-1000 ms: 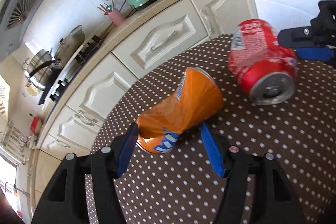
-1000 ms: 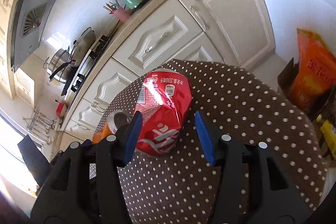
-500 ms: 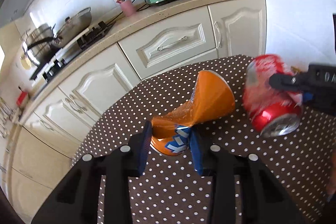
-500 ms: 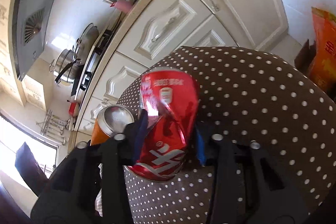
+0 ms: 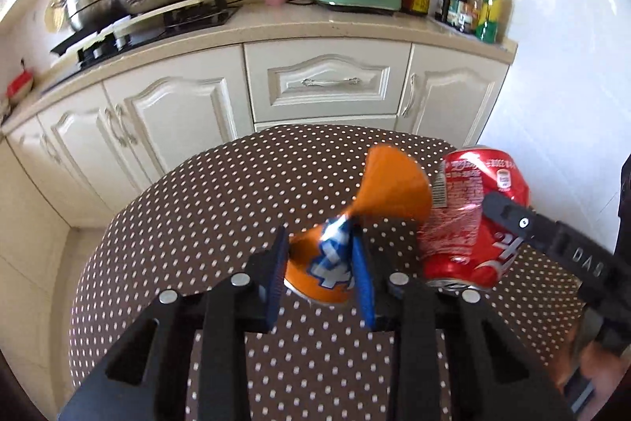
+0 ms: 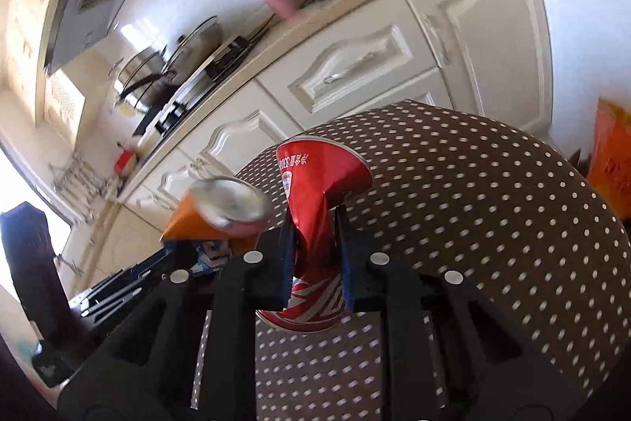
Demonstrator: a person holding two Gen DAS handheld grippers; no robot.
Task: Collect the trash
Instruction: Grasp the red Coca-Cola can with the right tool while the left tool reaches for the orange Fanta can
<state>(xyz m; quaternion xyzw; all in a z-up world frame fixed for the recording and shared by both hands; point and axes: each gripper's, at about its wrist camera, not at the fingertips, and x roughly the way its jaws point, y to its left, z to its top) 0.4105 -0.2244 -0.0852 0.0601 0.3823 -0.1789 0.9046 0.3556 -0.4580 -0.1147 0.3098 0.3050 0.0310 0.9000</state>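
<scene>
Left gripper (image 5: 320, 263) pinches orange can (image 5: 390, 188); right gripper (image 6: 315, 247) apparently crushes red can (image 6: 321, 176).

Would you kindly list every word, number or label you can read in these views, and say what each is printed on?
"DAS" – white letters on the right gripper, seen in the left wrist view.
"330" – near the rim of the red can; the characters beside it are too small to read.
Red can's barcode panel and fine print: blurred.
Orange can: blue and white logo crumpled in the left gripper, unreadable.
Bottles on the counter: labels too small.

orange can (image 5: 388, 190) now crushed, red can (image 6: 321, 180) now crushed
</scene>
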